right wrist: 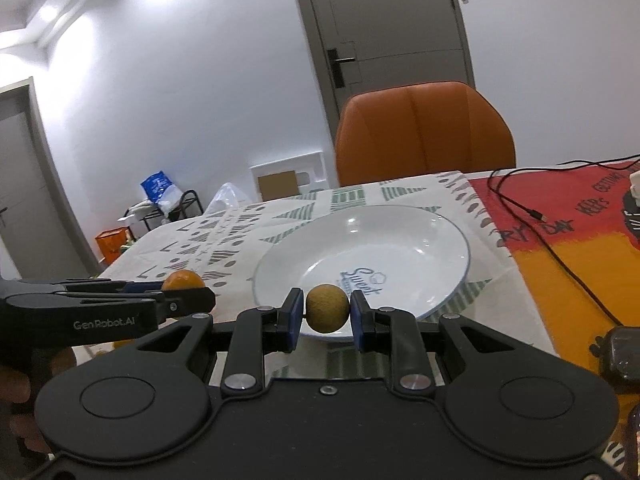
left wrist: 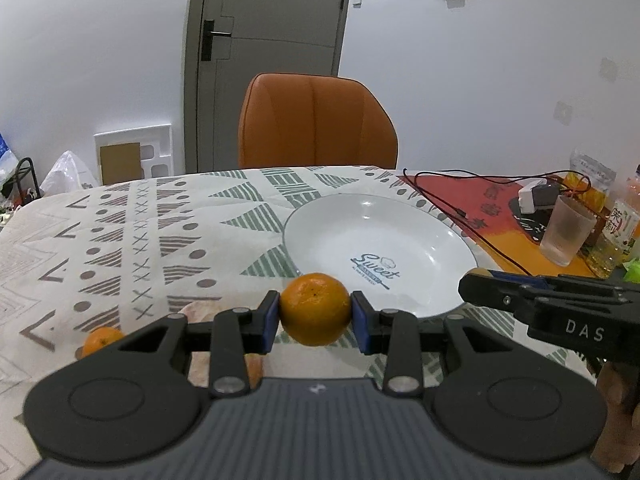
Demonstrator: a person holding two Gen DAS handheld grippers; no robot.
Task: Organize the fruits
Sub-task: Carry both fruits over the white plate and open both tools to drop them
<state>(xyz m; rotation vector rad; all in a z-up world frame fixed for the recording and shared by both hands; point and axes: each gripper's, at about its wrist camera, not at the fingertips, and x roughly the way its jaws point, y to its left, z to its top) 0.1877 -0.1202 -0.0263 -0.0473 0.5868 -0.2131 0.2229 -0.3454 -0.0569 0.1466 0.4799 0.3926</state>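
Observation:
My left gripper [left wrist: 315,310] is shut on an orange mandarin [left wrist: 315,307], held just short of the near rim of the white plate [left wrist: 448,240]. My right gripper [right wrist: 326,309] is shut on a small round yellow-brown fruit [right wrist: 327,308], above the near rim of the same plate [right wrist: 452,232]. The plate, marked "Sweet", has nothing in it. In the left wrist view the right gripper [left wrist: 476,280] comes in from the right; in the right wrist view the left gripper [right wrist: 188,286] holds the mandarin [right wrist: 183,279] at the left. Another mandarin [left wrist: 101,340] lies on the cloth at the near left.
An orange chair [left wrist: 316,120] stands behind the table. At the right lie a black cable [left wrist: 460,208], a frosted cup [left wrist: 566,230], a bottle [left wrist: 618,232] and a white charger [left wrist: 534,196] on a red-orange mat [right wrist: 568,260]. A person's hand [left wrist: 618,412] holds the right gripper.

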